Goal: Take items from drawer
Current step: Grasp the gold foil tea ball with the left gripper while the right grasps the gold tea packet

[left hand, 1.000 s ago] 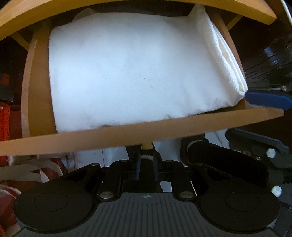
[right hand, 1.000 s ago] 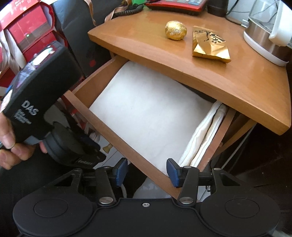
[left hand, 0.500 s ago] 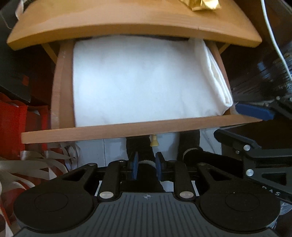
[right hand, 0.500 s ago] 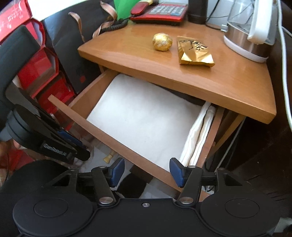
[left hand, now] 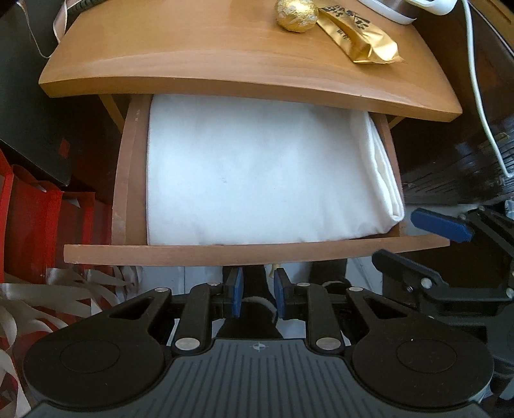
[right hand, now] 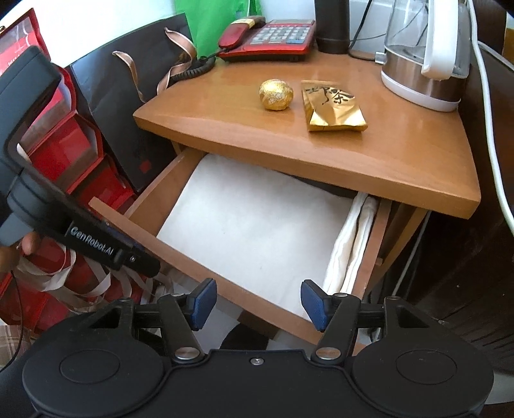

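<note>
The wooden drawer point(left hand: 250, 254) of the small table stands pulled out, and it also shows in the right wrist view point(right hand: 208, 254). A folded white cloth point(left hand: 257, 180) fills it point(right hand: 257, 231). A gold foil ball point(right hand: 276, 95) and a gold foil packet point(right hand: 332, 107) lie on the tabletop; both show in the left wrist view too, the ball point(left hand: 297, 14) beside the packet point(left hand: 356, 38). My left gripper point(left hand: 256, 291) sits just below the drawer front, slightly open and empty. My right gripper point(right hand: 258, 304) is open and empty, near the drawer's front edge.
A red telephone point(right hand: 270, 40), a dark cup point(right hand: 332, 25) and an electric kettle point(right hand: 424, 54) stand at the back of the tabletop point(right hand: 401, 154). Red bags with ribbons point(left hand: 32, 231) sit left of the drawer. A white cable point(right hand: 491, 122) hangs at the right.
Both grippers have pulled back from the drawer, so more of the tabletop shows. The left gripper's fingers have come apart from shut to slightly open.
</note>
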A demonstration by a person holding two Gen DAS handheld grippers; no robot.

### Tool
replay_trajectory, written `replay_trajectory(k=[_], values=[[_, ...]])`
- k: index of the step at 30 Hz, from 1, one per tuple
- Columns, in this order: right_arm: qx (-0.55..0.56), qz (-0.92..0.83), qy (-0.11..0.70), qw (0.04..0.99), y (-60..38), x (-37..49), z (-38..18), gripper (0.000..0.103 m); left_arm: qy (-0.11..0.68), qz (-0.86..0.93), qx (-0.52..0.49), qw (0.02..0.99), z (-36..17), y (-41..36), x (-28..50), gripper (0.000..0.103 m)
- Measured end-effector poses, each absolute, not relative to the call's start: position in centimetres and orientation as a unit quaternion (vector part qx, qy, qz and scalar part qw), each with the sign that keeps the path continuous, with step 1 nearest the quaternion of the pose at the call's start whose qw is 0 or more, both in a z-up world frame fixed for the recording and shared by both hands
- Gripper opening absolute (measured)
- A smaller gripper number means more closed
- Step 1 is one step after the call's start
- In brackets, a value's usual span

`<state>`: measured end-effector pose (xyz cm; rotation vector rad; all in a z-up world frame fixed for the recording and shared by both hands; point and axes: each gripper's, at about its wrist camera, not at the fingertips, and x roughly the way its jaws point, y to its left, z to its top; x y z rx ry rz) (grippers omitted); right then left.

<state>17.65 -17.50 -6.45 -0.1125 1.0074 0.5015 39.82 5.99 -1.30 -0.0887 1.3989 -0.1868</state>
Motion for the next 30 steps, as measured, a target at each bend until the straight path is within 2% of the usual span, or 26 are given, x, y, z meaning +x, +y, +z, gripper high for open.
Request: replay_trajectory(k=[6, 9, 15, 20, 30], values=[[-0.055, 0.229, 0.465, 0.854, -17.2, 18.7, -5.3, 0.057, 0.623, -0.096, -0.046, 0.775, 1.1, 6.3, 39.9, 0.022], [-0.054, 0.224, 0.456, 0.86, -17.1, 19.2, -4.5, 0.057, 0.611, -0.095, -0.043, 0.785, 2.3, 6.4, 40.3, 0.027], [-0.055, 0.213, 0.437, 0.872, -17.3, 20.9, -3.1, 0.058, 0.59, -0.091, -0.047, 0.801, 3.9, 6.3, 42.2, 0.028], [-0.046, 0.199, 0.424, 0.882, -17.7, 22.9, -2.4, 0.062, 0.57, -0.089, -0.053, 0.815, 5.5, 6.0, 44.0, 0.038], [-0.038, 0.186, 0.404, 0.895, -17.8, 27.1, -1.8, 0.063, 0.513, -0.075, -0.079, 0.851, 8.2, 6.3, 49.1, 0.05]])
